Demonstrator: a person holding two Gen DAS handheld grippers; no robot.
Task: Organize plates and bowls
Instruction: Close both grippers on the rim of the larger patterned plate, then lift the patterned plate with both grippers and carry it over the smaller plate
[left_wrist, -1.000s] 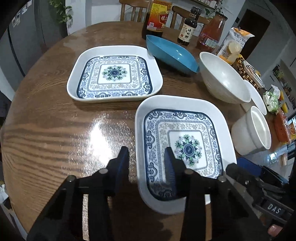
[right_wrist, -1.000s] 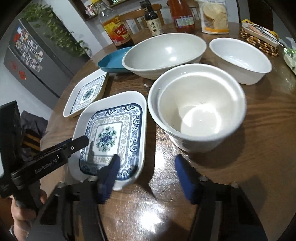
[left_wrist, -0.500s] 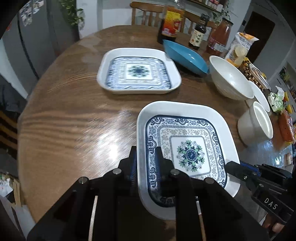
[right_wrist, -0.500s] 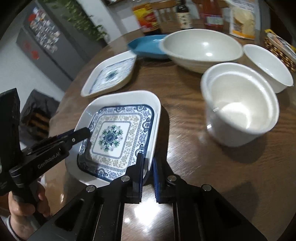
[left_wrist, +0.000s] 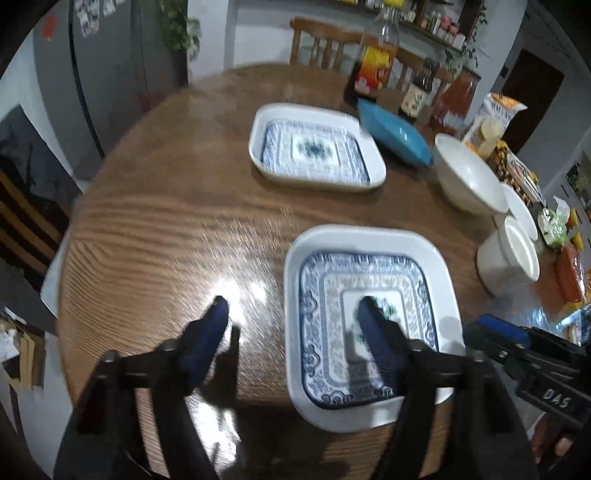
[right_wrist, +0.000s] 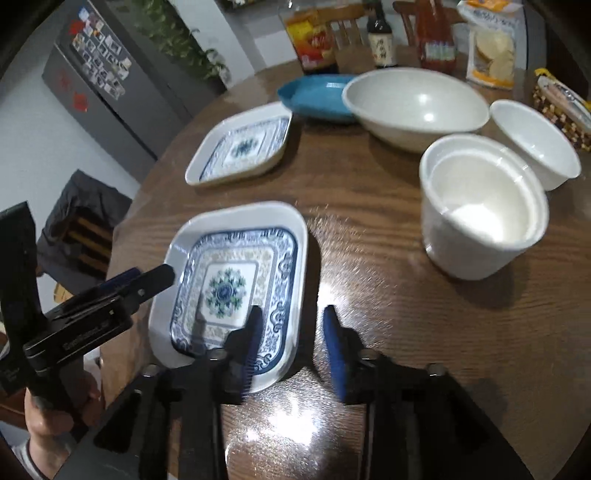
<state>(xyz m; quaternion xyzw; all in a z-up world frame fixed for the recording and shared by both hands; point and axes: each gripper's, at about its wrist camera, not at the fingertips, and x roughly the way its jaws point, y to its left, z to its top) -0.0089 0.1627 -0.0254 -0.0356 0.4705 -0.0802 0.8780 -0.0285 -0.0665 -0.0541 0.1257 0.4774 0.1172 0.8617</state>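
Note:
Near me on the round wooden table lies a square white plate with a blue pattern. My left gripper straddles its left rim, jaws opening, pads clear of it. My right gripper straddles the right rim and is also opening without touching. A second patterned plate sits farther back. Behind it are a blue dish, a wide white bowl, a deep white bowl with another nested inside and a small white bowl.
Sauce bottles, a snack bag and a woven basket line the table's far edge, with wooden chairs behind. A grey fridge stands to the left. Bare wood lies left of the plates.
Half a second ago both grippers were shut on the near plate's opposite rims. Now both have spread their jaws and drawn back a little, and the plate lies flat on the table.

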